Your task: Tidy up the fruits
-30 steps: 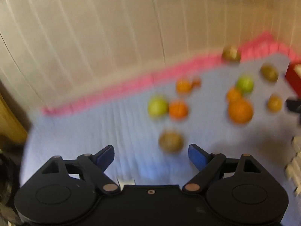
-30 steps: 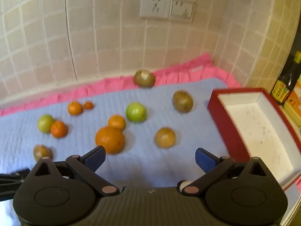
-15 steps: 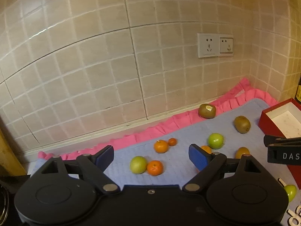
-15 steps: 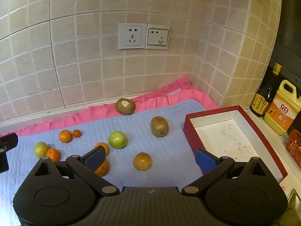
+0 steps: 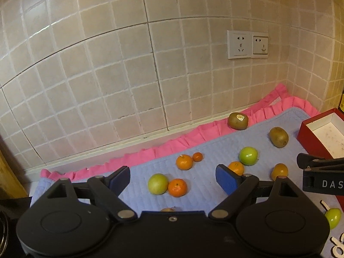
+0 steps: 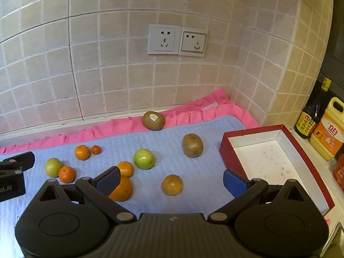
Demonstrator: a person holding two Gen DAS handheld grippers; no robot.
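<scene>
Several fruits lie loose on a blue quilted mat [image 6: 193,193]: two kiwis [image 6: 153,120] [image 6: 192,145], green apples [image 6: 143,158] [image 6: 53,167], small oranges [image 6: 82,152] [image 6: 66,174], a big orange [image 6: 121,190] and a brownish round fruit [image 6: 172,184]. An open red box [image 6: 271,157] with a white inside stands at the mat's right. My right gripper [image 6: 171,179] hangs open above the mat's near part, holding nothing. My left gripper [image 5: 173,179] is open too, above a green apple [image 5: 158,183] and an orange [image 5: 177,187]. The red box [image 5: 322,133] shows at the right edge.
A tiled wall with two sockets [image 6: 177,39] backs the counter. A pink frill [image 6: 107,129] edges the mat. A dark sauce bottle [image 6: 310,116] and a yellow oil jug [image 6: 327,129] stand right of the box. The other gripper's tip [image 5: 320,172] pokes in at the right.
Both grippers have risen and tilted up, so the wall and sockets fill more of each view. The fruits have not moved. Both stay open.
</scene>
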